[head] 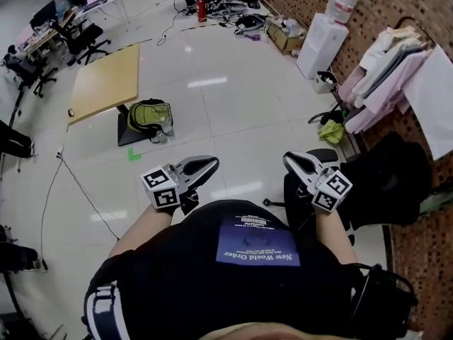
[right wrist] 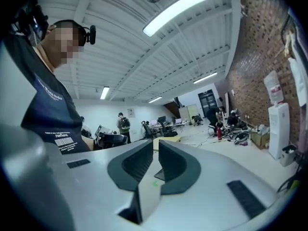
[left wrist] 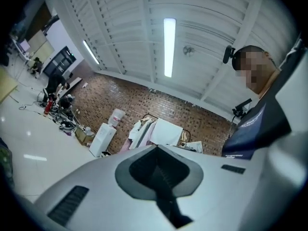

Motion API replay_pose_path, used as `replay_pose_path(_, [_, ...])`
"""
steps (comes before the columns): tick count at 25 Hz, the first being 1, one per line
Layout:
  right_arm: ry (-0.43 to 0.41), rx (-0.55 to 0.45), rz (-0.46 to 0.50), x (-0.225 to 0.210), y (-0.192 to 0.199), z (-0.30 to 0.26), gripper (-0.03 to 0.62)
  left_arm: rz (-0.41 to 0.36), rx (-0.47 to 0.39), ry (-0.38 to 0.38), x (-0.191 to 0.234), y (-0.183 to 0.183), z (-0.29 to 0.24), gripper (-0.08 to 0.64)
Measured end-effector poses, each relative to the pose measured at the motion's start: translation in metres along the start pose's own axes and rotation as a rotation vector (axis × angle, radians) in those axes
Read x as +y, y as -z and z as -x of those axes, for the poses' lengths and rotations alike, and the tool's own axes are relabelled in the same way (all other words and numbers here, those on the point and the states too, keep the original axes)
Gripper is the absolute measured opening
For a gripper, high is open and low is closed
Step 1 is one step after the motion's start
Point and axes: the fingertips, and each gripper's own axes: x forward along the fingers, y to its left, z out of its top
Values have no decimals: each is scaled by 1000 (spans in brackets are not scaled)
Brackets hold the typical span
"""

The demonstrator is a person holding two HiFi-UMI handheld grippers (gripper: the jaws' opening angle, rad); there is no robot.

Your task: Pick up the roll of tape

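Right gripper view: the right gripper (right wrist: 156, 148) has its jaws a narrow gap apart, with nothing between them. Left gripper view: the left gripper (left wrist: 157, 150) has its jaws pressed together and is empty. Head view: both are held side by side, apart, just in front of the person's dark shirt (head: 248, 261), above the white floor (head: 226, 112). A green backpack (head: 148, 116) sits by the base of a wooden table (head: 106, 82), beyond the left gripper. A water dispenser (head: 322, 44) and hanging clothes (head: 386, 69) stand along the brick wall (head: 396, 6) on the right. The roll of tape can't be made out in any view.
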Motion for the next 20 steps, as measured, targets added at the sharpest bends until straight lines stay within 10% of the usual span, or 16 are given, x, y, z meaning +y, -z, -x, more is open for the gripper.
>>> replay_pose_path(9, [-144,47,6,-69,-9,-48,17,6,-37,-131,47,-19,-34,6])
replay_pose_path(20, [-152,66,29,-116,-31,-188,17,-9,-65,-101,172,-87,-6,6])
